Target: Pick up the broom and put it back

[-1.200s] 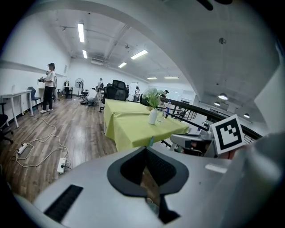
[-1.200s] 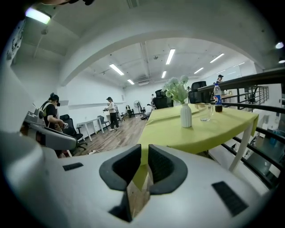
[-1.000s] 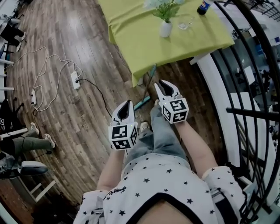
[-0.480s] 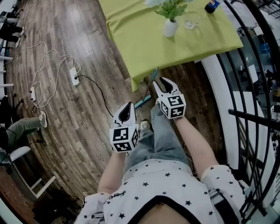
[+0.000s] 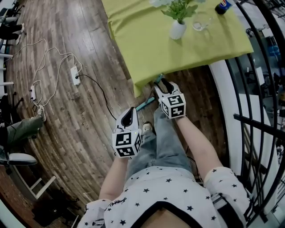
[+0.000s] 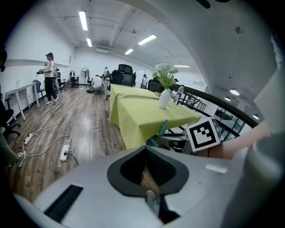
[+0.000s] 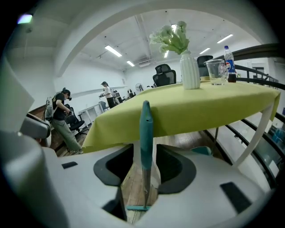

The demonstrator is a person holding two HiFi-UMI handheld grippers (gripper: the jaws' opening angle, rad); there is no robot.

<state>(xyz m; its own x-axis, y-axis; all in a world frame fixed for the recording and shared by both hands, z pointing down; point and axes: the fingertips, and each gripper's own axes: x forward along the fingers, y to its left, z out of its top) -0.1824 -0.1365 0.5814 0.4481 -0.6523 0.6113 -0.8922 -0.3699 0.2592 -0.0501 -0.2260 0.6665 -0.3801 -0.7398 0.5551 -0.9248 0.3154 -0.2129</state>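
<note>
The broom stands upright against the edge of the green-clothed table [image 5: 151, 42]. Its teal handle [image 5: 158, 79] rises between my right gripper's jaws, and its teal head [image 5: 144, 105] rests on the floor. My right gripper [image 5: 161, 82] is open. Its jaws have just been opening, and the handle [image 7: 145, 129] stands in the gap, the pads apart from it on both sides. My left gripper [image 5: 129, 112] hangs lower and to the left over the wood floor, shut and empty. In the left gripper view the handle [image 6: 163, 129] shows beside the right gripper's marker cube.
On the table stand a white vase with flowers [image 5: 177, 29], a glass [image 5: 199, 24] and a bottle [image 5: 221, 6]. A black railing [image 5: 254, 120] runs along the right. A power strip with cables [image 5: 75, 75] lies on the floor at left. My shoe [image 5: 146, 128] is near the broom head.
Both grippers have sunk toward the floor. The right one has closed in on the broom handle at the table's edge, its jaws wider apart. The left gripper stays shut.
</note>
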